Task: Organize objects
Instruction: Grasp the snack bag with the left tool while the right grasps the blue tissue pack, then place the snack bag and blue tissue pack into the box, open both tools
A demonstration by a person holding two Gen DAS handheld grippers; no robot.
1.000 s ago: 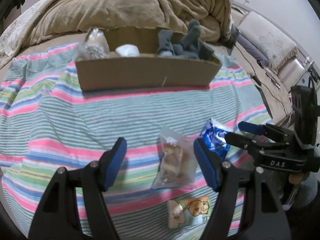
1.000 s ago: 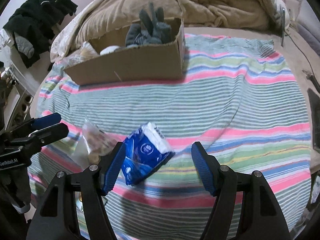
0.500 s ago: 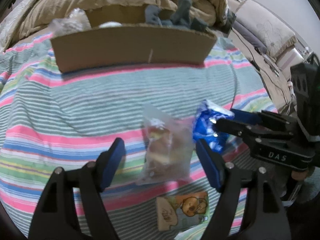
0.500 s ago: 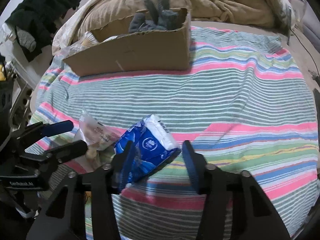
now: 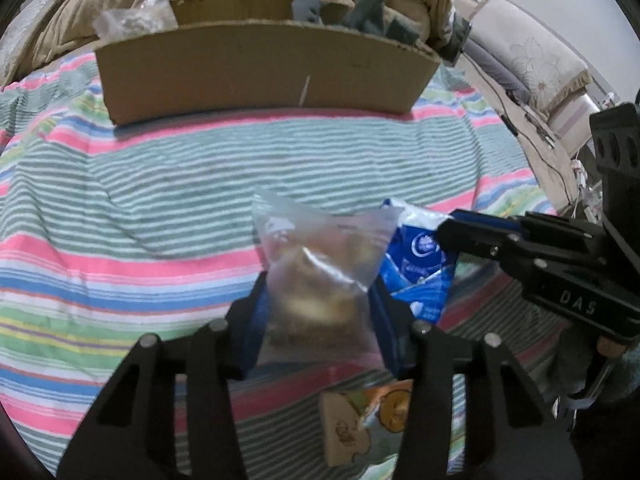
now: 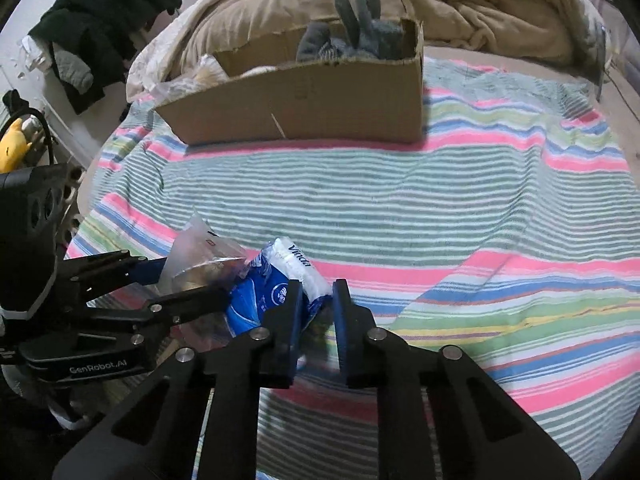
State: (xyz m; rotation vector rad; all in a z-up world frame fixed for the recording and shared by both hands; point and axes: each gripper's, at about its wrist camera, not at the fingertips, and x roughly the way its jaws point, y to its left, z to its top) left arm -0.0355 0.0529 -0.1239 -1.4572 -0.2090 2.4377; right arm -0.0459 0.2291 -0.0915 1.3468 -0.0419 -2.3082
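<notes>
Clear plastic is bulging between the pads of the left gripper (image 5: 318, 308), which is clamping the snack bag (image 5: 320, 280) at its bulk, likely for carrying to the cardboard box (image 5: 264, 68) beyond on the striped blanket (image 5: 140, 200). From the right wrist, the right gripper (image 6: 314, 304) is pinching one end of the blue tissue pack (image 6: 276, 286), its jaws nearly together, beside that bag.

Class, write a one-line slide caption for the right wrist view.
Right gripper pinches a blue-and-white tissue pack on the striped blanket, before a brown cardboard box.
</notes>
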